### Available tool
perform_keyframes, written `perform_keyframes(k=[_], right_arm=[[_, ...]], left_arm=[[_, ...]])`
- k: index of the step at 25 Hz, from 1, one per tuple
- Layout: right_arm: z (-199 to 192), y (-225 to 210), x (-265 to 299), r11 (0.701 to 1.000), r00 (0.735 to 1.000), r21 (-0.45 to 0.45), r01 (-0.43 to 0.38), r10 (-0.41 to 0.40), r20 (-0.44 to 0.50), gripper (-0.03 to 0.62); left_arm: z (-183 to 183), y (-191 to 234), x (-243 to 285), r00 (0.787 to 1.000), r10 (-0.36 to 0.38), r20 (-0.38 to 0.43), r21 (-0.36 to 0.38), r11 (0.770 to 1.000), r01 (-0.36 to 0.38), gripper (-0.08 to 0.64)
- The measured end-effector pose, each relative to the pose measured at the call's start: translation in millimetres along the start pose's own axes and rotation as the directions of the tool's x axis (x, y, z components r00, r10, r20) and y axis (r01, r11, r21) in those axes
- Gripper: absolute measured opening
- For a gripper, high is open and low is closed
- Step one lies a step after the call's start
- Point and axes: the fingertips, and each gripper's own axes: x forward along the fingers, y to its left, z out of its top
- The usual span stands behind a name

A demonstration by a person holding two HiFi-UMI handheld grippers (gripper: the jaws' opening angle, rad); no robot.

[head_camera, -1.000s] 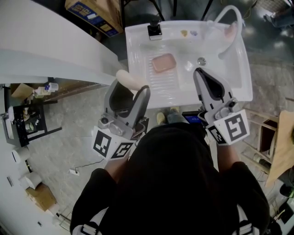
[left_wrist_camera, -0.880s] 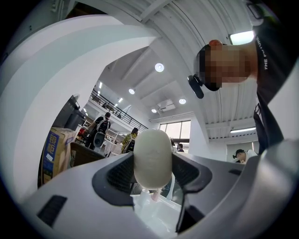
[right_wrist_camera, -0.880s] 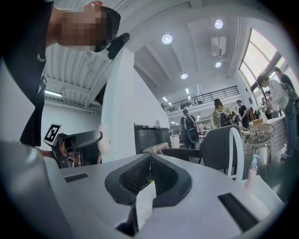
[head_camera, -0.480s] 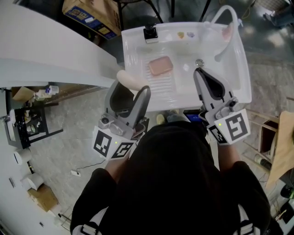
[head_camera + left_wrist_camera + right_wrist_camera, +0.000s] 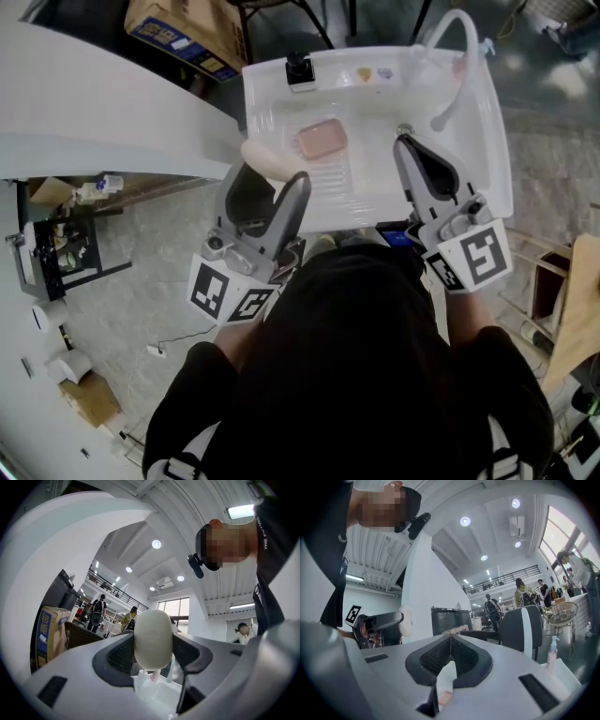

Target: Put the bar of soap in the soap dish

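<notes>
At the white sink [image 5: 495, 141], left claw [image 5: 270, 176] clamps the soap bar [image 5: 262, 157] upright; right claw [image 5: 404, 144] pressed closed.

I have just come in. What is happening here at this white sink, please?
A person stands over a white sink with a gripper in each hand. The left gripper holds a pale oval bar of soap between its jaws, just by the sink's left edge. What looks like the pink soap dish lies on the ribbed part of the sink and has no soap in it yet. The right gripper is shut and empty, above the sink.
</notes>
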Motion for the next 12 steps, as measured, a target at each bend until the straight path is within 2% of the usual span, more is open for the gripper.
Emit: perform_keyframes(k=[12], right_arm=[[-6, -13, -3, 1.000, 1.000, 0.013, -0.013, 0.013, 0.000, 0.021]], left_arm=[[-14, -1, 6, 0.999, 0.015, -0.040, 0.017, 1.000, -0.015, 0.253]])
